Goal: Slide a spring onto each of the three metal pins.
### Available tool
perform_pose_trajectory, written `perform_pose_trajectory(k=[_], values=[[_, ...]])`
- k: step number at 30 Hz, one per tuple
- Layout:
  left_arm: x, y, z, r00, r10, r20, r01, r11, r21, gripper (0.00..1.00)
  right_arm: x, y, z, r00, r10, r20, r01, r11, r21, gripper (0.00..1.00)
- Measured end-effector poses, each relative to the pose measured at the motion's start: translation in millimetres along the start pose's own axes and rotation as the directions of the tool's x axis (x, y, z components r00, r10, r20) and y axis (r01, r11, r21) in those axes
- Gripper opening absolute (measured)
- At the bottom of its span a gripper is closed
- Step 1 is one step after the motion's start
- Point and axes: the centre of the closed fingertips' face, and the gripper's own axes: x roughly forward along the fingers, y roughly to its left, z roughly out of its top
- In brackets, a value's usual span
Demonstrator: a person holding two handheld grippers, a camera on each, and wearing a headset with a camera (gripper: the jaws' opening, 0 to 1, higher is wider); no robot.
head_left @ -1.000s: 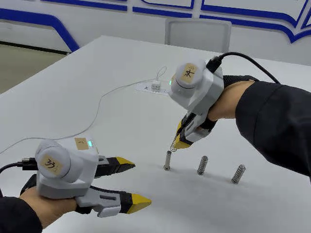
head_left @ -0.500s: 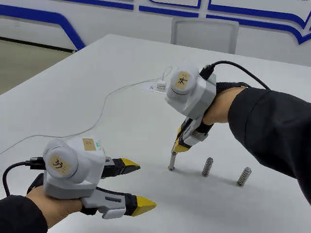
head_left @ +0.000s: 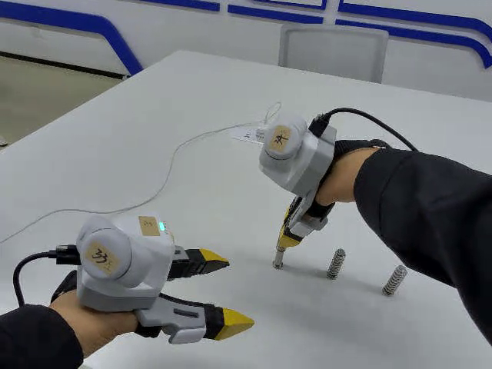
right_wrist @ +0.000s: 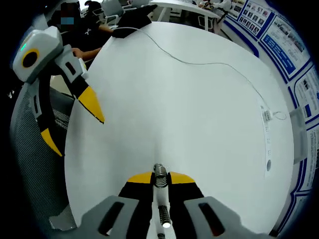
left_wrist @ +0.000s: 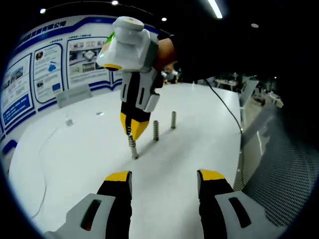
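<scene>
The right tongs (head_left: 288, 240) point steeply down, clamped on a spring (right_wrist: 159, 173). The spring sits over the top of the left-hand pin (head_left: 277, 260), whose lower part is bare down to the worktop (head_left: 192, 192). To its right a second spring (head_left: 336, 263) and a third spring (head_left: 395, 280) stand upright in a row, well apart from each other. The left tongs (head_left: 227, 294) hover low at the near left, their yellow tips spread wide and holding nothing. Each tool carries a round tan sticker with dark handwriting that cannot be read with certainty. A thin white cable (head_left: 165, 173) runs across the worktop to a small printed tag (head_left: 250, 135), its print too small to read. In the left gripper view, wall posters (left_wrist: 47, 64) have blue headings, their text illegible.
</scene>
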Motion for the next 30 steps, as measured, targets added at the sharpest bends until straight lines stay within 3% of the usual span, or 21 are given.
perform_pose_trajectory(k=[8,20,30], values=[[0.1,0.1,-1.1,1.0000,0.000,-0.004,0.000,1.000,-0.002,0.54,13.4,-0.2,-6.5,0.9992,-0.008,-0.039,0.008,1.000,0.012,0.12],[-0.1,1.2,-1.3,1.0000,0.005,-0.004,-0.005,1.000,-0.004,0.54,28.2,1.3,-12.2,0.9984,-0.001,-0.056,0.003,1.000,0.024,0.13],[0.8,1.3,-2.4,0.9999,0.004,-0.011,-0.004,1.000,-0.005,0.54,25.3,0.6,-13.1,0.9997,-0.013,-0.019,0.014,1.000,0.024,0.17]])
